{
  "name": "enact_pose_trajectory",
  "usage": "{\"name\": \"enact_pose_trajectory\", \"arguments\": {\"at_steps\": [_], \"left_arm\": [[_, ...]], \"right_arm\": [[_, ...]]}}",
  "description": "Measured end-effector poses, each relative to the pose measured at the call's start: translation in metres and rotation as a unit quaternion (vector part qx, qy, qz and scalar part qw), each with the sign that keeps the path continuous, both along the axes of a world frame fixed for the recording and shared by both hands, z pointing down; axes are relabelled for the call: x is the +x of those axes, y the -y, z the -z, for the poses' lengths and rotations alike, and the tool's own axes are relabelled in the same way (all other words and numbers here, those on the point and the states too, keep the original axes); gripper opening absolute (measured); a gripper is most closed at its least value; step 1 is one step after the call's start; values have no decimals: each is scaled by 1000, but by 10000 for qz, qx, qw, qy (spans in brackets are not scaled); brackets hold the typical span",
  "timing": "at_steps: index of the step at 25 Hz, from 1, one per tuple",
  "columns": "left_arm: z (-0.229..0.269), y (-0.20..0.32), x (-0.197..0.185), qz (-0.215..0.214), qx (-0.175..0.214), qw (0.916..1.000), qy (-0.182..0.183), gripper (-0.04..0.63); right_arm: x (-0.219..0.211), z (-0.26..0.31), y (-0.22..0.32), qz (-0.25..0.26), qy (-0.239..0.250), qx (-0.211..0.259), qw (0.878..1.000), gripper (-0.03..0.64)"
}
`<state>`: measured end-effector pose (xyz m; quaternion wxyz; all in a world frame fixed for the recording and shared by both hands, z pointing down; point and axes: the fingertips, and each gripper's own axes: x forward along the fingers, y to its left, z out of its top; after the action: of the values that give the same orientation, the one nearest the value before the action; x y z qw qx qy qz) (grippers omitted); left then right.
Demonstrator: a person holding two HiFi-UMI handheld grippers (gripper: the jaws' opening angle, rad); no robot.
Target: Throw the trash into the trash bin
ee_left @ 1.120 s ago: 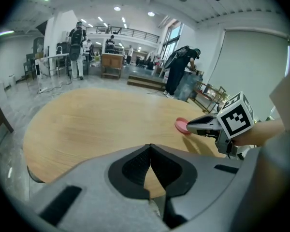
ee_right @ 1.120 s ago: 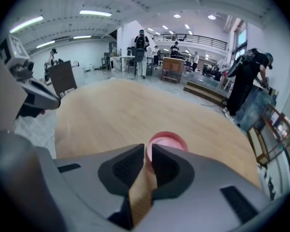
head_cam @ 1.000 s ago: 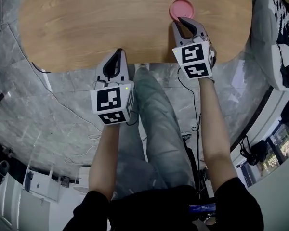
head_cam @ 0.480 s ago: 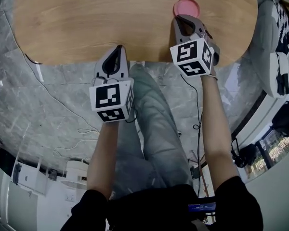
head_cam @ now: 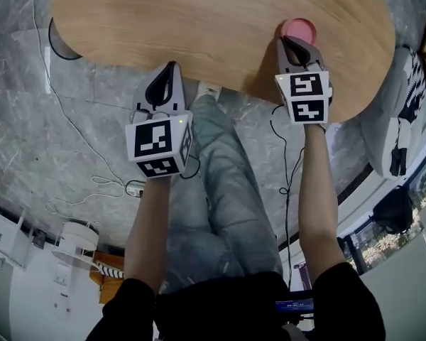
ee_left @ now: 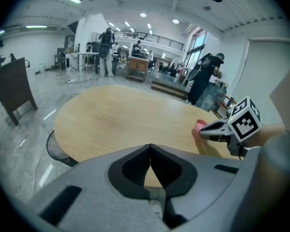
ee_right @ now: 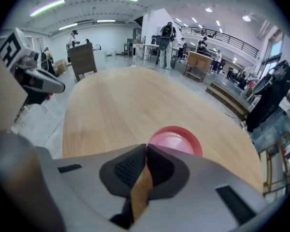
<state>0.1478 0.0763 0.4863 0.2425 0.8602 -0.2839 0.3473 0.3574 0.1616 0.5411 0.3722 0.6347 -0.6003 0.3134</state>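
A pink round cup-like piece [head_cam: 299, 28] lies on the oval wooden table [head_cam: 199, 20] near its right end. My right gripper [head_cam: 290, 42] is shut and empty, with its tips right at the pink piece's near rim; the right gripper view shows the pink piece [ee_right: 176, 140] just past the closed tips [ee_right: 146, 147]. My left gripper [head_cam: 170, 68] is also shut and empty, hanging at the table's near edge, well left of the pink piece [ee_left: 201, 125]. A dark mesh bin [head_cam: 62, 42] stands on the floor under the table's left end.
The person's jeans-clad legs [head_cam: 227, 183] sit between the arms. Cables [head_cam: 92, 183] trail over the grey marble floor. A black-and-white cushioned seat [head_cam: 401, 112] stands at the right. People and desks [ee_left: 106, 42] are far behind the table.
The head view has swung, so the table now slants down to the right. Both grippers have shifted along its near edge. Both stay shut, and the right tips stay at the pink piece.
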Motion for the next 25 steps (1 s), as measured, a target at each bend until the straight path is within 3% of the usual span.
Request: {"name": "enact_pose_trajectory", "arguments": {"at_steps": [3,9,16,25], "left_arm": [[0,14,-35,426,33,9991,27,6],[9,48,-115,1342,151,9908,53,6],[18,67,-193,2037,143,9789,45,6],[25,105,-281,2708,195,9624,49,6]], "right_arm": [[-35,10,37,151,349,409,9984,14],[-124,21,109,1047,676,772,9892,14],[-228,33,176,1770,1068,970,9736,14],[-343,39,242,2282,1550,1031,9557,14]]}}
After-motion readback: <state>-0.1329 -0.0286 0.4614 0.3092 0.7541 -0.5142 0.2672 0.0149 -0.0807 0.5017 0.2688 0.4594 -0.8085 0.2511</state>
